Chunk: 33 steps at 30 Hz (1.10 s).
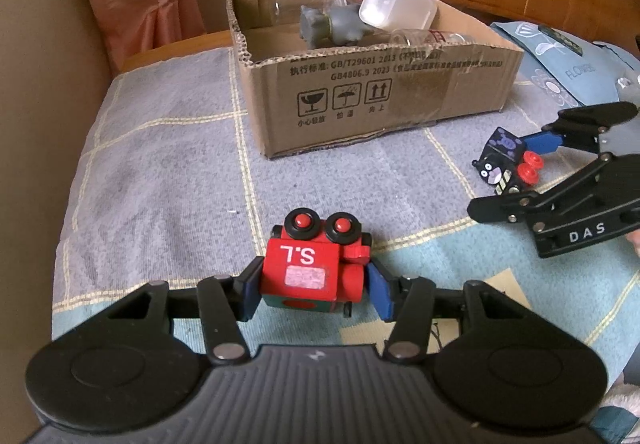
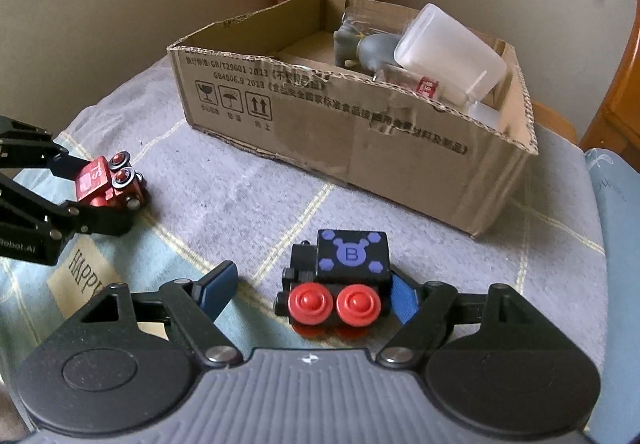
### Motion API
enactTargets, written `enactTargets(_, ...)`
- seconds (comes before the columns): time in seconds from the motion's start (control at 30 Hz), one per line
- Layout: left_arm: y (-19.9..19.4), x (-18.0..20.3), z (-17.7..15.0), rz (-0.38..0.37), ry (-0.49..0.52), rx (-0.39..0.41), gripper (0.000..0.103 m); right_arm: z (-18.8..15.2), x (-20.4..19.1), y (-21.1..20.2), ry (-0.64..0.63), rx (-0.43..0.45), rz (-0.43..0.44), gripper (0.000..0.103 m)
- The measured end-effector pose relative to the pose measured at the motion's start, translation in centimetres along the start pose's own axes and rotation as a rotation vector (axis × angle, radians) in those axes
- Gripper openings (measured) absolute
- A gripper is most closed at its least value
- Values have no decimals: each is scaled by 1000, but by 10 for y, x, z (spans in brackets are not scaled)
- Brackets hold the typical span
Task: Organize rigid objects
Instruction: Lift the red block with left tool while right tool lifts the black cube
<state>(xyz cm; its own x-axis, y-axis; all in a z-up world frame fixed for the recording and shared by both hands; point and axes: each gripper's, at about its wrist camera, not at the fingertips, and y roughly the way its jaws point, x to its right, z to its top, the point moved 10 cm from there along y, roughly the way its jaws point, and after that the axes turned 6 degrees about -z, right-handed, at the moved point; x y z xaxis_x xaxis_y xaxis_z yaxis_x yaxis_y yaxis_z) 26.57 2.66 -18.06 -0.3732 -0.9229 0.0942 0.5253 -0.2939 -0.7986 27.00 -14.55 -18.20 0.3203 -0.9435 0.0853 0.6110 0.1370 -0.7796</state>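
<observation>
**Two toy trains, two loose grips**

The left hand-held gripper (image 1: 316, 290) brackets the red toy train (image 1: 316, 268) on the bed (image 1: 160, 164), pads beside it, not clearly clamped. The right hand-held gripper (image 2: 312, 294) gapes wide around the black toy train (image 2: 340, 280), one pad touching. Closing unevenly could roll either train away on its wheels, short of the cardboard box (image 2: 360, 132).

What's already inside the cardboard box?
Inside the cardboard box: a frosted white plastic container leaning on a grey figurine, plus clear glass pieces, one red-labelled. The near wall hides the box floor beneath them.
</observation>
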Motion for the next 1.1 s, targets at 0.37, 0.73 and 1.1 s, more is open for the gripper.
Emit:
enactTargets(0.37,2,0,2,-8,-2,-8,52,2,10,-2,21,-18,-44,59)
enactTargets(0.73,-8,2,2,-48,17,-56,52,-2,7,-24,-72,-21,-20,59)
enactTargets(1.1,-48,10,39,-82,114,-47,52,-4,7,-51,-171,-33,-10,57)
